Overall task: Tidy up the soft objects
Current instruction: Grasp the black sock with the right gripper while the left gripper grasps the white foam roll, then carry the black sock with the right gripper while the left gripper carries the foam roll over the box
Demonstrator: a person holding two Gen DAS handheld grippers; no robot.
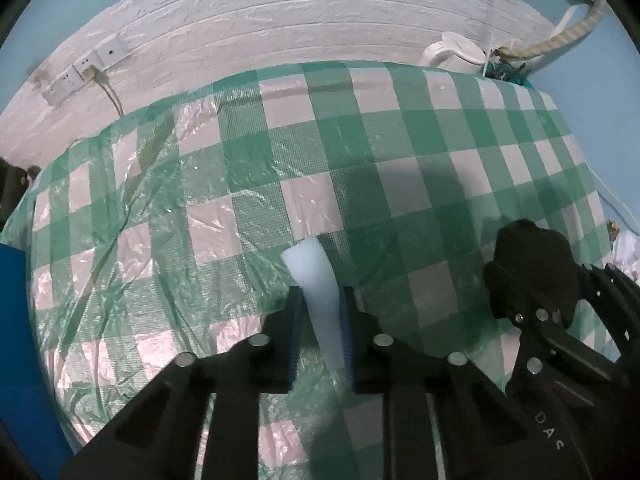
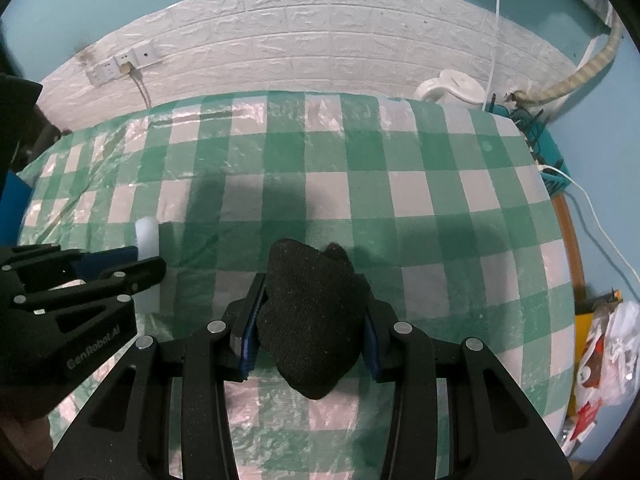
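Observation:
My left gripper [image 1: 321, 296] is shut on a pale white soft foam strip [image 1: 316, 280], held above the green-and-white checked tablecloth [image 1: 280, 152]. The strip sticks out forward past the blue pads. My right gripper [image 2: 310, 292] is shut on a black knitted soft object [image 2: 310, 316], which bulges out between the blue pads. In the left wrist view the right gripper and its black object [image 1: 528, 256] are at the right. In the right wrist view the left gripper [image 2: 120, 264] and the strip's tip [image 2: 147, 236] are at the left.
A white kettle [image 1: 456, 54] stands at the table's far right corner by a white brick-pattern wall with sockets [image 1: 86, 68]. A teal basket [image 2: 548, 152] and plastic bags [image 2: 612, 344] lie off the right edge. A blue object [image 1: 16, 320] is at the left.

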